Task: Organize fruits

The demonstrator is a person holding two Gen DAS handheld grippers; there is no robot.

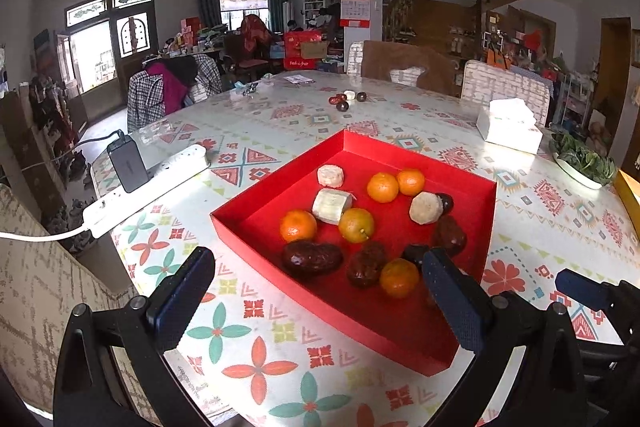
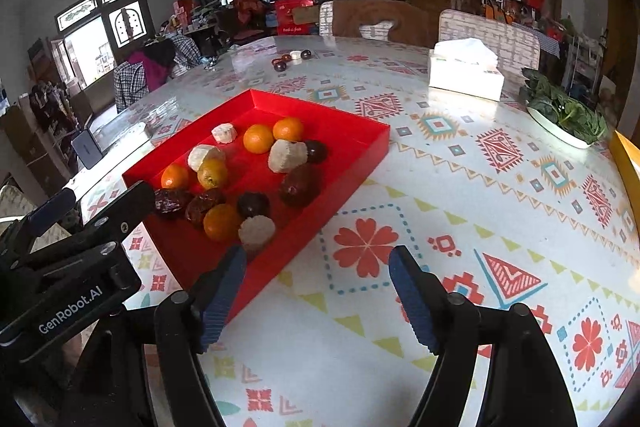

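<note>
A red tray sits on a patterned counter, holding a mixed scatter of fruit. Five oranges, several dark red dates and pale peeled chunks lie jumbled together, not grouped by kind. An orange rests at the tray's near edge, at about 6 o'clock, touching a date. A few more dark fruits and one pale piece lie well apart at 12 o'clock on the counter, outside the tray.

The left hand-held gripper hovers over the tray's near side, fingers spread wide, holding nothing. The right hand-held gripper hangs at the tray's 5 o'clock corner above bare counter, likewise spread and empty.

Whether sorting is under way or a tidy is finished cannot be told. For any pick here, it seems wise to straddle one fruit squarely and close gently; the oranges look likely to roll and the dates look soft.
</note>
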